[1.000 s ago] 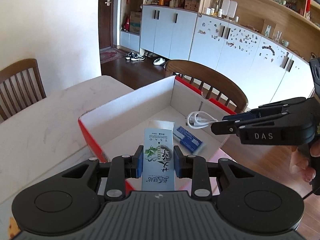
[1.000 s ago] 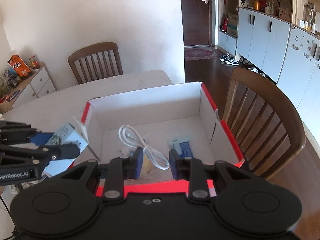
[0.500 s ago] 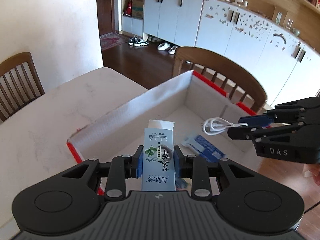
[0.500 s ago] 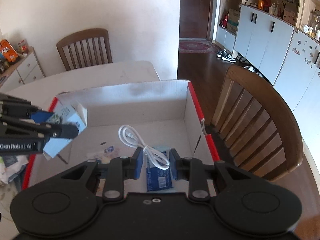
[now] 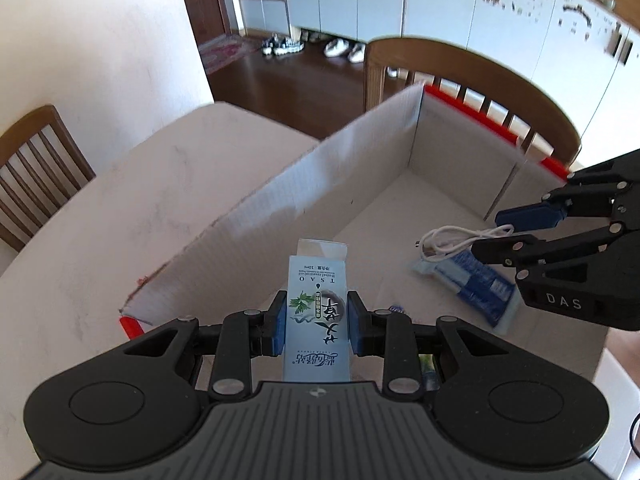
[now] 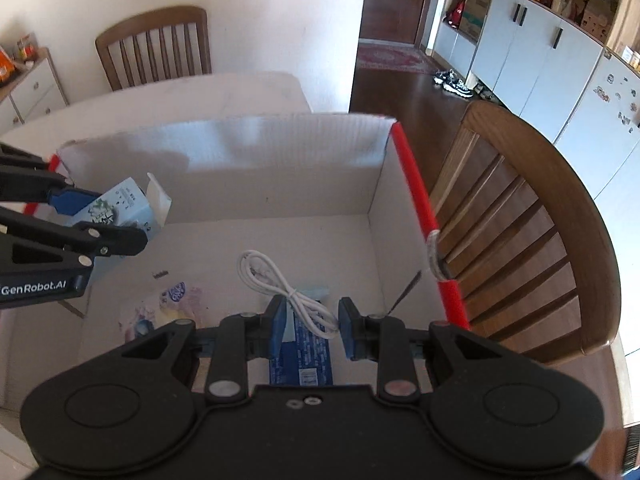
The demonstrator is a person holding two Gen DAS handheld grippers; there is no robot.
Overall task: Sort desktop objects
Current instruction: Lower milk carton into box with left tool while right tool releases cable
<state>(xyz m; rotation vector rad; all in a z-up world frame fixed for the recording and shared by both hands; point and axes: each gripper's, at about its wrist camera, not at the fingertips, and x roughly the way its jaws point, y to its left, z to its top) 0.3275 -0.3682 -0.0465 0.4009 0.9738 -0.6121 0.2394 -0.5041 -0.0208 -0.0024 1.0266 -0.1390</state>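
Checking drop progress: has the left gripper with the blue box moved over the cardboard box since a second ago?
Yes. The left gripper, gripping the light blue carton, advanced past the cardboard box's near red rim and now sits above its interior.

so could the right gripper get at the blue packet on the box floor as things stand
Probably not yet: the right gripper hangs right above the blue packet, but the white cable sits between its fingers, so it must drop that first.

Wooden chair (image 6: 532, 240) beside table (image 5: 120, 216); shoes (image 5: 312, 45) on floor, white cabinets (image 5: 460, 4) behind
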